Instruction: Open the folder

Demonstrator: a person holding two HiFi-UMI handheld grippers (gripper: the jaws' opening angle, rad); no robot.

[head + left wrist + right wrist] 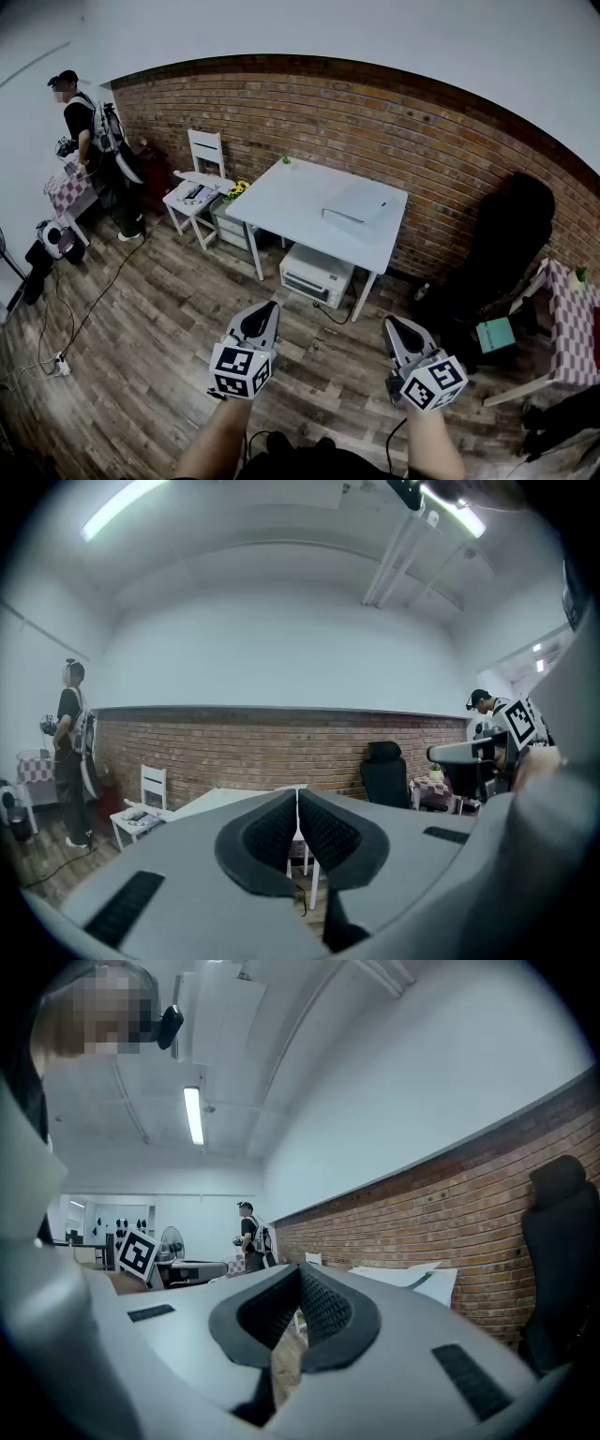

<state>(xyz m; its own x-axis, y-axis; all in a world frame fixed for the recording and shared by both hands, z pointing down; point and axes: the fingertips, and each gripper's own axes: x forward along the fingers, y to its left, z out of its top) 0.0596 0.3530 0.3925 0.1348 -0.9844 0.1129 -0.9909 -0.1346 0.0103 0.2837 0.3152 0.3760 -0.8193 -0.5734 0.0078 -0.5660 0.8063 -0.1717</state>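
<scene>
- White worktop (291,202) stands against the red brick wall (375,112). The folder (356,202), pale and flat, lies on its right half towards the wall and looks closed.
- Under the worktop a white boxy unit (317,273) sits on the wooden floor (159,319); what it holds cannot be made out.
- Just beside the worktop's left end stands a low grey crate (228,221), with yellow flowers (236,189) showing at its top.
- A small white side table (190,200) next to the crate carries a few small items too small to tell. A white chair (206,150) stands behind it.
- The left hand-held gripper (266,309) has its jaws pressed together with nothing between them. It points about level towards the worktop, with the forearm rising from the bottom edge.
- The right hand-held gripper (394,326) is likewise closed and empty, held level, beside the left one and at much the same height.
- Both are held over the floor, well apart from the folder.
- A black office chair (506,244) stands at the right, with a teal box (494,334) near it.
- A person (84,131) stands at the far left.
</scene>
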